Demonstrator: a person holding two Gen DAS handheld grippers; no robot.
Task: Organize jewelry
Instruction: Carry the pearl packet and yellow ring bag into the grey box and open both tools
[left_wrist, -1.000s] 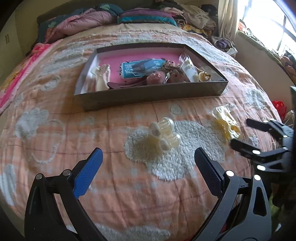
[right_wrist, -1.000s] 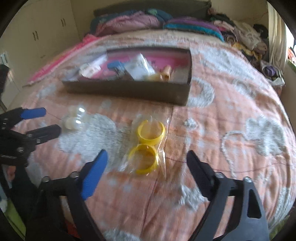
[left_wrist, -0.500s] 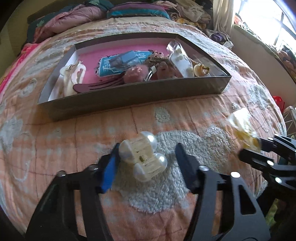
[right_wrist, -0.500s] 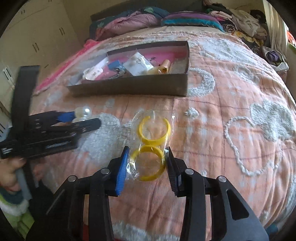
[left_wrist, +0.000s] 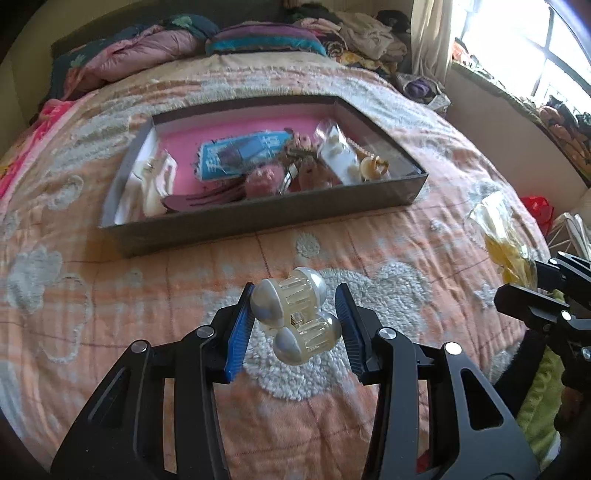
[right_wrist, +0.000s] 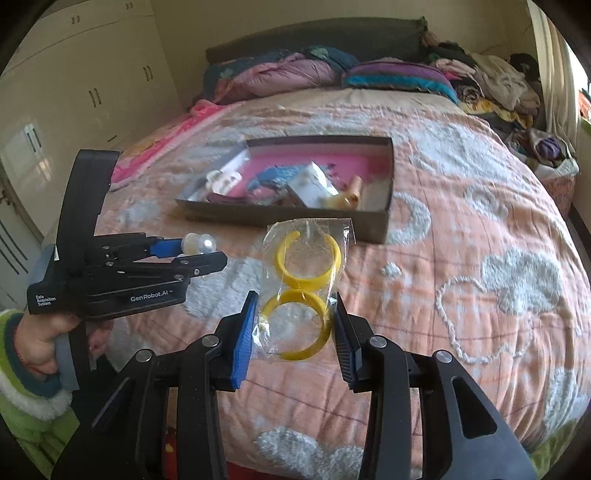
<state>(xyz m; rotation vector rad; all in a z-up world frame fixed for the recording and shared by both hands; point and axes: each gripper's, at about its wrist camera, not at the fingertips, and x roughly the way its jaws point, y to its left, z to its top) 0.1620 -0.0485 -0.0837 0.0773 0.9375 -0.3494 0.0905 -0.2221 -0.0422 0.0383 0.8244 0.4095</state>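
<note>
A pearl-and-clear hair clip (left_wrist: 295, 317) sits between the pads of my left gripper (left_wrist: 294, 291), just above the peach bedspread. The jaws are closing on it and both pads touch it. In the right wrist view the same left gripper (right_wrist: 203, 251) holds the clip (right_wrist: 199, 242) off the bed. My right gripper (right_wrist: 295, 299) is shut on a clear bag with two yellow bangles (right_wrist: 303, 273), lifted and hanging upright. From the left wrist view that bag (left_wrist: 498, 229) shows at the right edge. A dark box with a pink floor (left_wrist: 258, 218) lies beyond both.
The box (right_wrist: 280, 218) holds a blue card, a white clip, pink pieces and a small packet. Folded blankets and pillows (right_wrist: 295, 70) line the bed's head, clothes (right_wrist: 491, 81) pile at the far right. Cupboards (right_wrist: 92, 92) stand to the left. A person's hand (right_wrist: 40, 343) grips the left tool.
Both grippers went from open above the bed to closed on their items. The left took the pearl clip, the right took the bangle bag, and both lifted off the bedspread.
</note>
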